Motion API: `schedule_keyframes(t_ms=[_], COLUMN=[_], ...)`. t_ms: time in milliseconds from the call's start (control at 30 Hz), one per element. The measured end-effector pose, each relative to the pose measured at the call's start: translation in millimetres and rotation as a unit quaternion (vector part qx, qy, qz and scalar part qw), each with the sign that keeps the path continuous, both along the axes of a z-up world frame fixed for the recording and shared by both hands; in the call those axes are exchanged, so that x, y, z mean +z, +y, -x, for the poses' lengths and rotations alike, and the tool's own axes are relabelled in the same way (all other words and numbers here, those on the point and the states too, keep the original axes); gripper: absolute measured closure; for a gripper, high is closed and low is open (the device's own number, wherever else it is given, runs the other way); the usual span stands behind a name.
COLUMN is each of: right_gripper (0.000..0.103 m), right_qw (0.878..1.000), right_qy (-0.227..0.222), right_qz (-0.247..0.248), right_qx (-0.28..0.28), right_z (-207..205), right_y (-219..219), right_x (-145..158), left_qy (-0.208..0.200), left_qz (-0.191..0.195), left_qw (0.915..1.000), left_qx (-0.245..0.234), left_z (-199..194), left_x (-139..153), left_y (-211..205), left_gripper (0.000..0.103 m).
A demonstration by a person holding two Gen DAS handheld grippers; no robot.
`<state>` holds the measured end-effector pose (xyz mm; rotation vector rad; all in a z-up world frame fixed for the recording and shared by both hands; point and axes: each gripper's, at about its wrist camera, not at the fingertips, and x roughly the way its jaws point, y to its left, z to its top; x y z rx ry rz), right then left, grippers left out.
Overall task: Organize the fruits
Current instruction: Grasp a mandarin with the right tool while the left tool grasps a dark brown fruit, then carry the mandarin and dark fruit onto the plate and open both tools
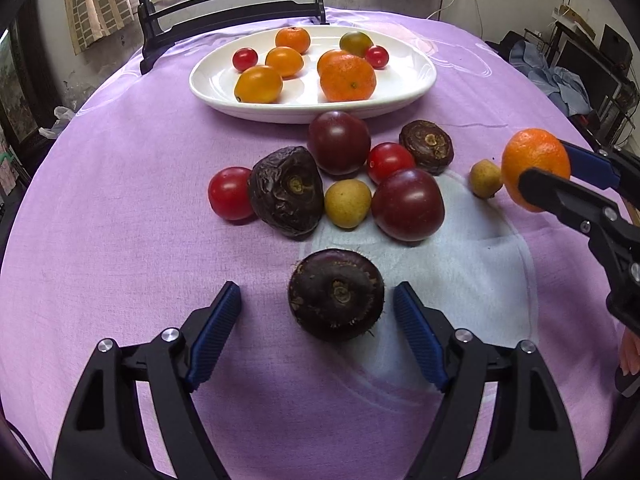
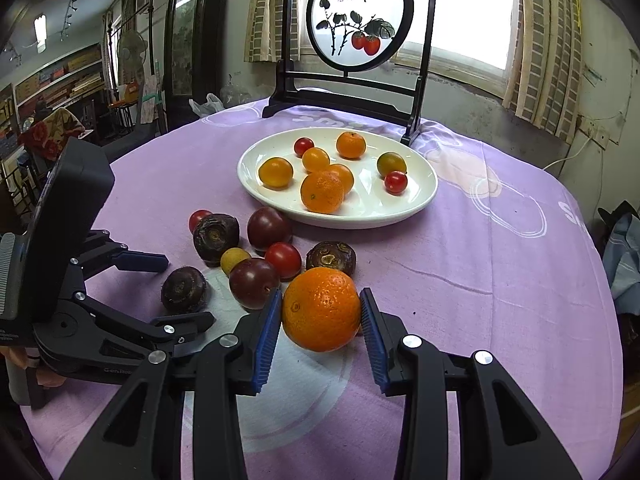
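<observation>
My right gripper (image 2: 321, 312) is shut on an orange mandarin (image 2: 321, 309), held just above the purple cloth; it also shows in the left wrist view (image 1: 535, 162). My left gripper (image 1: 317, 306) is open, its blue pads either side of a dark water chestnut (image 1: 336, 294) lying on the cloth, not touching it. A white oval plate (image 1: 412, 92) at the back holds several mandarins, yellow tomatoes and cherry tomatoes. Loose fruit lies between: dark plums (image 1: 408, 204), red tomatoes (image 1: 230, 193), water chestnuts (image 1: 286, 192) and small yellow fruits (image 1: 347, 203).
A black wooden stand with a round painted screen (image 2: 360, 16) stands behind the plate (image 2: 416, 200) at the table's far edge. The round table is covered with a purple cloth (image 1: 120, 240). Room clutter lies beyond the table's edges.
</observation>
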<state>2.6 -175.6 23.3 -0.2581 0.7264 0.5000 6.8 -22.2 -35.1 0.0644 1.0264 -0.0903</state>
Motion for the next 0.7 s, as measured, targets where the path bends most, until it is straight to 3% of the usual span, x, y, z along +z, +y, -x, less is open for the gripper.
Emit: schedule_keyframes(t_ms=[67,100,333,500,700], right_gripper=[0.063,0.063,0.063,0.063,0.063], right_qw=[1.0,1.0,1.0,1.0,0.999], right_qy=[0.001,0.001,0.008,0.005,0.002], right_qz=[0.0,0.001,-0.004,-0.023,-0.027], right_qx=[0.0,0.0,-0.003,-0.014,-0.042], right_z=[1,1,-2,-11,-42], right_y=[0,0,0,-1,2], right_x=[-1,-1,-3,6,18], left_qy=[-0.011,-0.014,-0.011,-0.045,-0.088], left_qz=[-0.003,-0.002,0.004,0.01,0.02], left_qw=[0.9999,0.9998,0.9996,0.9985,0.9959], left_qx=[-0.001,-0.011,-0.026,-0.03,-0.003], left_z=[3,3,1,-18,-61], left_x=[2,4,11,43,78], left_y=[-1,-4,-4,3,12], left_gripper=[0.043,0.061,0.061,0.061,0.061])
